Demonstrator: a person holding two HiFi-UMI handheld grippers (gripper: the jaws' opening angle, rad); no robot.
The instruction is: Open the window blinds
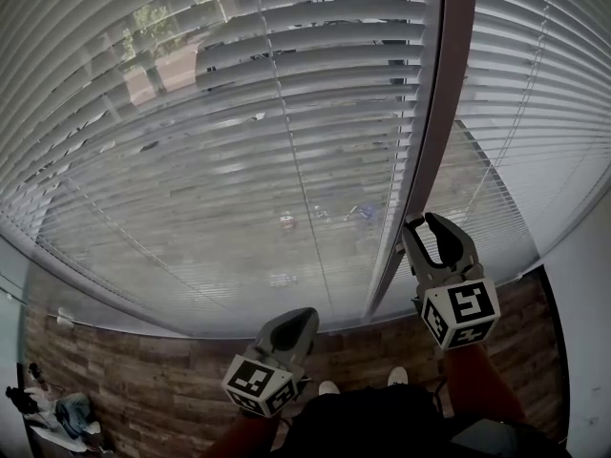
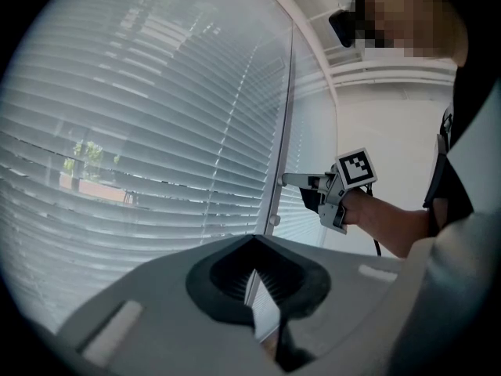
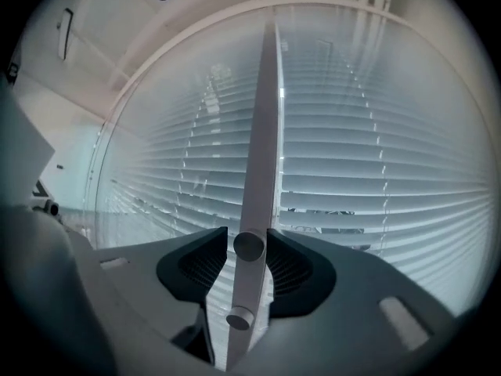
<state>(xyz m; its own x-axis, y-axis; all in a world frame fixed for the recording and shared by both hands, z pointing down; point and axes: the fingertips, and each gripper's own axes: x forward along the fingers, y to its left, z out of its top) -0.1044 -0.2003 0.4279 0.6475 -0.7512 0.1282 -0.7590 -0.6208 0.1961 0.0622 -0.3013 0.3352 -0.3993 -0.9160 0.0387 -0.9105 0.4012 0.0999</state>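
White slatted blinds (image 1: pixel 239 113) cover the window, with trees and a street showing through the tilted slats. A dark upright frame bar (image 1: pixel 434 113) divides the two panes. My right gripper (image 1: pixel 431 222) is held level at that bar. In the right gripper view a pale vertical rod (image 3: pixel 262 131) with two round knobs runs between the jaws of that gripper (image 3: pixel 249 237), which stand open close beside it. The left gripper view shows the right gripper (image 2: pixel 286 180) with its tips at the thin rod (image 2: pixel 286 92). My left gripper (image 1: pixel 298 315) hangs lower and nearer, its tips (image 2: pixel 254 240) together, holding nothing.
A wooden floor (image 1: pixel 115 370) runs under the window, with the person's white shoes (image 1: pixel 327 387) below me. A small heap of things (image 1: pixel 57 413) lies at the bottom left. A white wall (image 2: pixel 391 131) closes the right side.
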